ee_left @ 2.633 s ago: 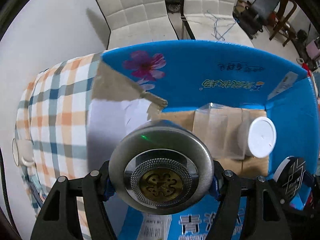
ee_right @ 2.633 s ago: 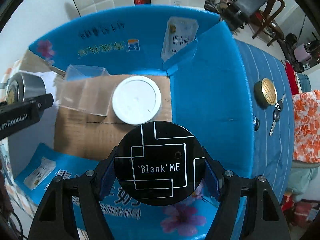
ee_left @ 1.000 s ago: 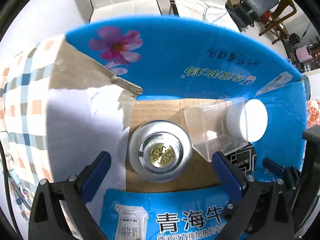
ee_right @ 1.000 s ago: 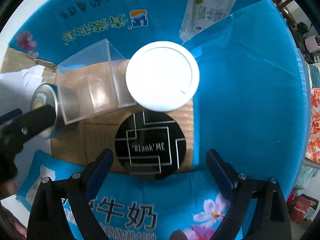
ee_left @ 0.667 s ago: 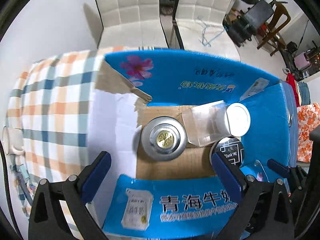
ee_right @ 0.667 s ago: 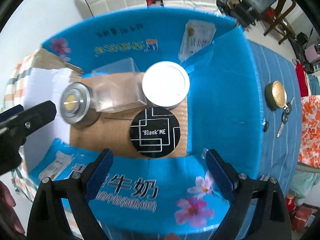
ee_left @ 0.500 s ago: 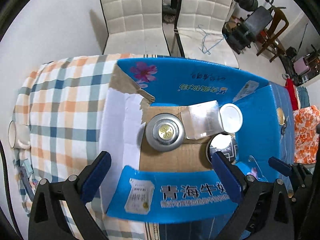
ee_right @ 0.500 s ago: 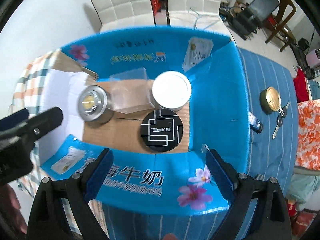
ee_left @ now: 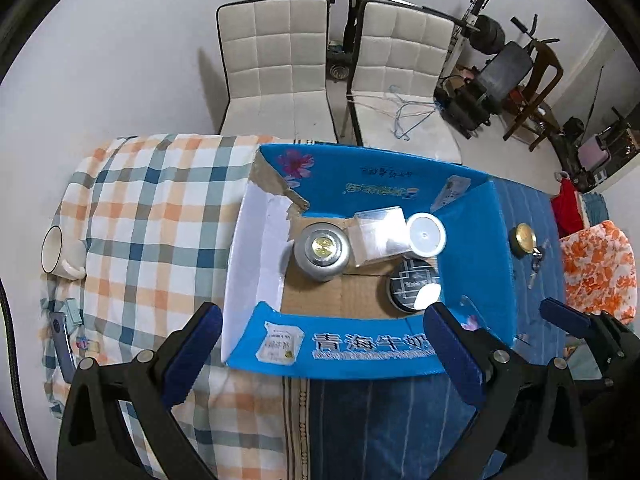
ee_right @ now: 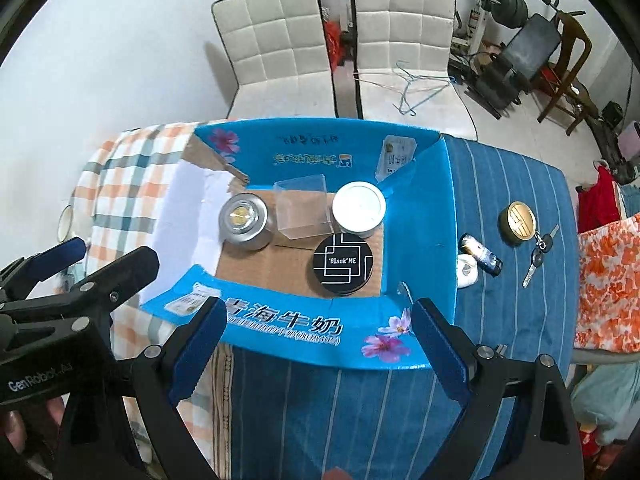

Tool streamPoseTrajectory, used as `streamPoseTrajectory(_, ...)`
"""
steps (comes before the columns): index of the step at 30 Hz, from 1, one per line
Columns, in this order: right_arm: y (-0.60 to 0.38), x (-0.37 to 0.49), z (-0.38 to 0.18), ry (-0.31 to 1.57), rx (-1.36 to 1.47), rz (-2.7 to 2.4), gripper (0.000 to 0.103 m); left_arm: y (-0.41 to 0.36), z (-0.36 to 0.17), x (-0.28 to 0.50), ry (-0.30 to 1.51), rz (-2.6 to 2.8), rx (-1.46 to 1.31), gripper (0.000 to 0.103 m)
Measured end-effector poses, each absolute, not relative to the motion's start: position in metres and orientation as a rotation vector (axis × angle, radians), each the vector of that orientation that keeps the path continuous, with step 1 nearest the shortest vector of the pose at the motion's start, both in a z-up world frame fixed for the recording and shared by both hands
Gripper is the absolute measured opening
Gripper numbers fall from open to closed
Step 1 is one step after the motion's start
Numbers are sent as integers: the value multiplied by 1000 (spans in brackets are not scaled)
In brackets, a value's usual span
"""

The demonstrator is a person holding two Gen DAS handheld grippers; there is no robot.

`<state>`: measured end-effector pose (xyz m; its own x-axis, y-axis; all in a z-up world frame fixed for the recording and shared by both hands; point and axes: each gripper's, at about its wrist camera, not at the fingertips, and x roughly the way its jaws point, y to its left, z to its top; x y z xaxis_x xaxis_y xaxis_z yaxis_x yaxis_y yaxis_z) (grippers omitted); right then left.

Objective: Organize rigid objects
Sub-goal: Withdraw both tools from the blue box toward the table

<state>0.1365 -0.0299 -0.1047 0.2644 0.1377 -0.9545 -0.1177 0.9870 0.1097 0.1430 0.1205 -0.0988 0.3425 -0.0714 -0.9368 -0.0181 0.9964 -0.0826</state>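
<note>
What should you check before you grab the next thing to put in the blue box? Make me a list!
1. Left gripper open and holding nothing: ok.
2. Right gripper open and holding nothing: ok.
3. Silver tin, clear box, white-lidded jar and black 'Blank' ME tin inside the blue box: ok.
4. Bare cardboard floor left in the box: ok.
5. Everything packed: not ok; gold tin, keys and battery lie on the striped cloth.

both wrist views – high, looking down | shared – blue box (ee_left: 472, 208) (ee_right: 420, 184)
</note>
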Motion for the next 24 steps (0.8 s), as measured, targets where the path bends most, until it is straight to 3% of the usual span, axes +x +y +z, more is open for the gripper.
streamPoseTrajectory(7,-55,116,-86,1273,59,197,96,94,-73,127,1167,-49,-62,103)
streamPoseTrajectory(14,-147,113,-74,1251,119,67,96,14,-68,133,1160,-163,-49,103)
streamPoseTrajectory(24,-331,136,-126,1293,312,-210,96,-134,-109,182,1220,-304,25,103)
